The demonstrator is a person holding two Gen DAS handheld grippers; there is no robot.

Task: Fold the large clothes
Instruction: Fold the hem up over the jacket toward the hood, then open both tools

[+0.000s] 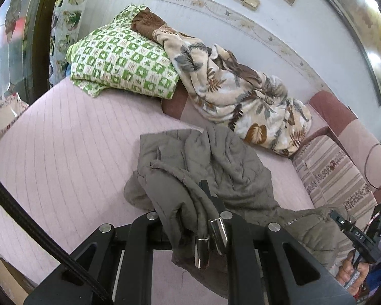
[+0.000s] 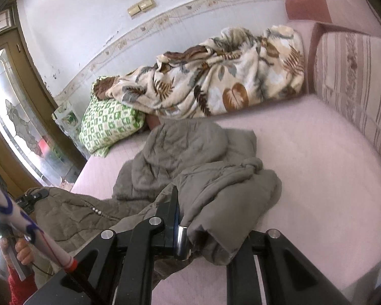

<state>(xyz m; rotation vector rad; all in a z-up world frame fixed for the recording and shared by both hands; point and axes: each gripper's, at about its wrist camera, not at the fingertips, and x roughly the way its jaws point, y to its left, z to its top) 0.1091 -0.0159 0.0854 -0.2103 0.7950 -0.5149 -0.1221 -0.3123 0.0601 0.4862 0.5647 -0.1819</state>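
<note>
The grey quilted jacket (image 1: 216,167) lies crumpled on the pink mattress (image 1: 63,152), its bulk stretching away from us toward the leaf-print blanket (image 1: 241,89) along the wall, its near edge spread sideways between our two hands. We have the left gripper (image 1: 208,218) clenched on a thick fold at that near edge, cloth bunched between its metal-tipped fingers. The right gripper (image 2: 183,218) grasps another part of the same hem, fabric draped over one finger so that we cannot see it. In the left wrist view the right gripper (image 1: 353,231) sits well off to the right, with a slack span of jacket between the two. Both grips are on the near side, so we judge the coming move to be a lift and spread, pulling the hem apart along its length before any fold toward the wall. The green checked pillow (image 1: 119,61) lies well clear.
</note>
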